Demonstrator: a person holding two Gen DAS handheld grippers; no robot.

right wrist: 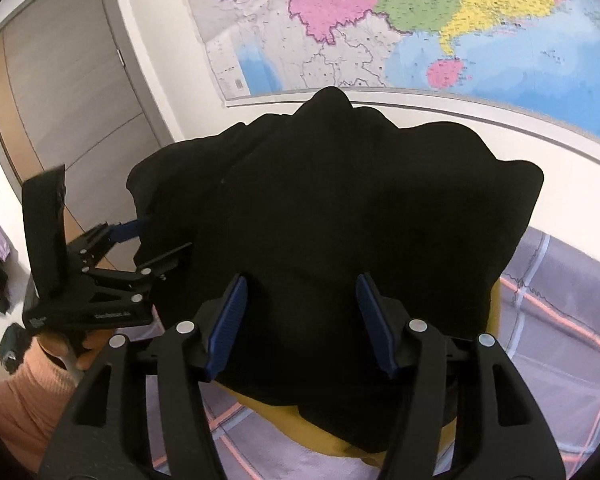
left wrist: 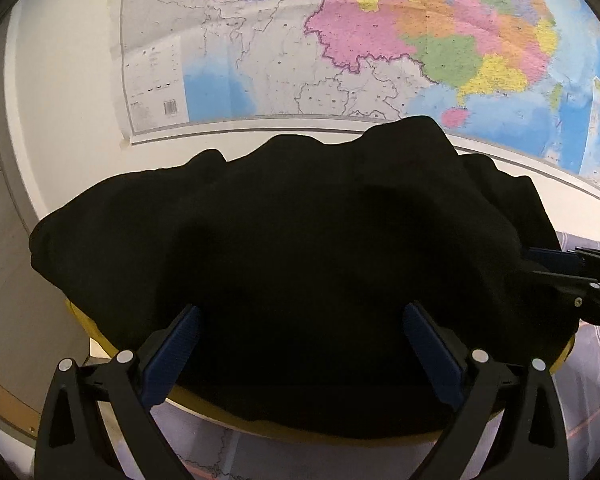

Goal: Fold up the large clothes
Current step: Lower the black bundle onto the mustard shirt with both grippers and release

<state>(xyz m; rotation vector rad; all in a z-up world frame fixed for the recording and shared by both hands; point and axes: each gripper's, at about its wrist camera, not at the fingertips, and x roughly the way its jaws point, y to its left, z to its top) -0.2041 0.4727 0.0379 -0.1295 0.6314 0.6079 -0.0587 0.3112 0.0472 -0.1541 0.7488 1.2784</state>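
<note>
A: White wall (left wrist: 72, 80) behind, a big coloured map (left wrist: 380, 40) stuck to it, and a grey-brown door (right wrist: 72, 92) off to the left in the right wrist view

B: And the surface?

A: A plaid sheet (right wrist: 560, 300), pale purple with orange and white lines. On it sits something yellow (left wrist: 100, 336) with a curved edge; only its rim shows, so I cannot tell what it is

B: Where is the garment?

A: The black cloth (left wrist: 292, 248) lies heaped over that yellow thing, bunched and creased, its top ridge rising in front of the map's lower border. It is too dark to make out sleeves or a collar

B: The left gripper?

A: The left gripper (left wrist: 300, 352) has its jaws spread wide, blue pads (left wrist: 176, 356) facing each other with cloth lying between them at the near edge. The pads do not press on it. In the right wrist view its tips reach into the cloth's left side, and a hand (right wrist: 84, 344) in a peach sleeve (right wrist: 24, 392) holds it

B: And the right one?

A: The right gripper (right wrist: 302, 320) is parted about halfway, jaws opening, with a fold of cloth between the blue pads (right wrist: 230, 320). I see gaps at both pads, so no pinch. Its tips show at the cloth's right edge in the left wrist view
</note>
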